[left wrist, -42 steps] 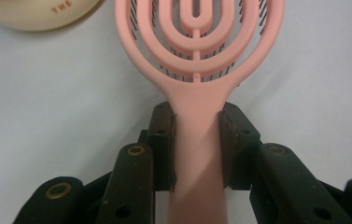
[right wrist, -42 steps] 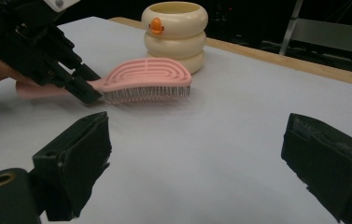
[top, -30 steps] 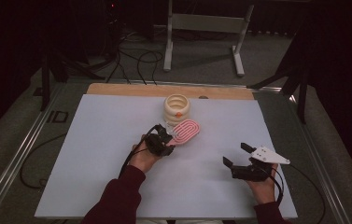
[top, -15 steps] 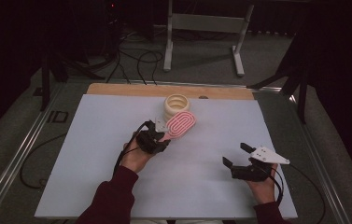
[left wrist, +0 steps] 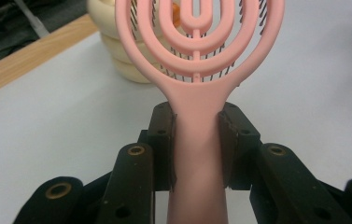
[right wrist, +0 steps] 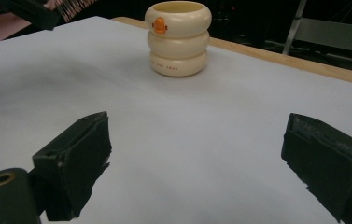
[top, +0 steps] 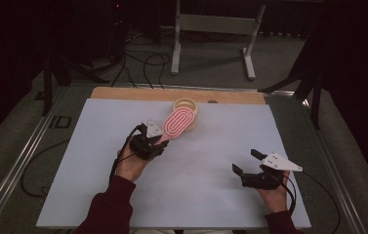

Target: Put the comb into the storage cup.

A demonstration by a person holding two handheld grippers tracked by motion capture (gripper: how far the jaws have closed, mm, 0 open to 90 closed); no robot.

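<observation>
Left gripper (top: 158,141) is clamping the pink brush (top: 176,124) by its handle (pads pressing both sides), holding it raised, head hanging over the near edge of the cream cup (top: 185,105) at the far middle of the white mat (top: 98,146). Right gripper (top: 247,163) is resting near right, jaws gaping wide, gripping nothing.

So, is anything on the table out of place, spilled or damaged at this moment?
Nothing stands out. The left gripper holds the pink hairbrush squarely by its handle, the cream ringed cup stands upright near the wooden edge, and the right gripper rests open over the white sheet. No spill or damage shows.
</observation>
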